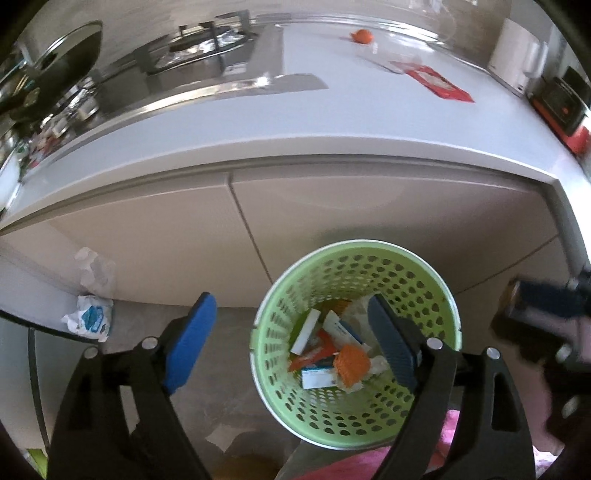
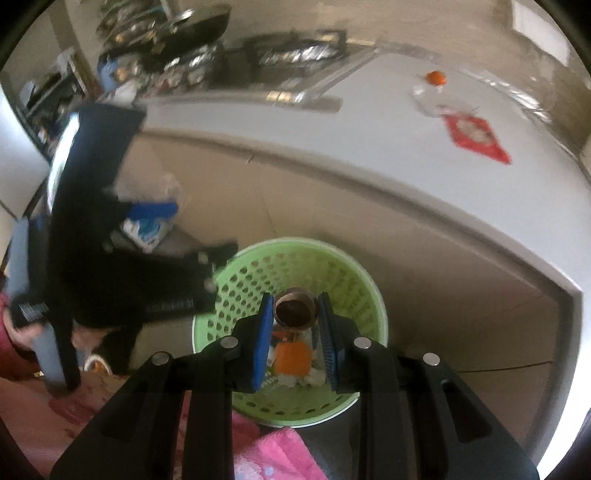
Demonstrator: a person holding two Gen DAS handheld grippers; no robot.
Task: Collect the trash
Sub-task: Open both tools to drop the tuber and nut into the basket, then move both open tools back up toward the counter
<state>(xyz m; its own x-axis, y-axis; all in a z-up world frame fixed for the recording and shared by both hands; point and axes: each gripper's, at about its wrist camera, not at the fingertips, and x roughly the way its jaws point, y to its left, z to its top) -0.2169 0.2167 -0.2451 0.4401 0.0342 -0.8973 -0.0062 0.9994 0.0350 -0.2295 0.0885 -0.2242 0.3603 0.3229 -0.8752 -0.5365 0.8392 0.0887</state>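
**Kitchen floor: green bin below both tongs**

Pale cabinet doors run beneath a white counter point(image 1: 332, 122), and a green perforated wastebasket point(image 1: 356, 258) stands on the grey floor in front of them. Inside the basket lie small cardboard boxes, white scraps and an orange mesh piece point(image 1: 351, 365).

From the left wrist camera, the left tongs point(image 1: 291, 343) are spread wide with nothing between the blue pads; the pad at 3 o'clock hangs over the basket's mouth, while the pad at 9 o'clock is out over the floor. At 9 o'clock from the basket, a crumpled white-and-blue wrapper point(image 1: 90, 319) lies on the floor against the cabinet base.

From the right wrist camera, the right tongs point(image 2: 295, 314) are closed on a small brown round object point(image 2: 294, 308), seen end-on as a ring with a dark centre; what it is cannot be told. It is held directly above the open basket, with the rubbish visible below it.

On the counter toward 1 o'clock lie a red packet point(image 1: 436, 83) and a clear plastic bottle with an orange cap point(image 1: 362, 36). A stove with foil around its burner point(image 1: 207, 48) sits at 11 o'clock.
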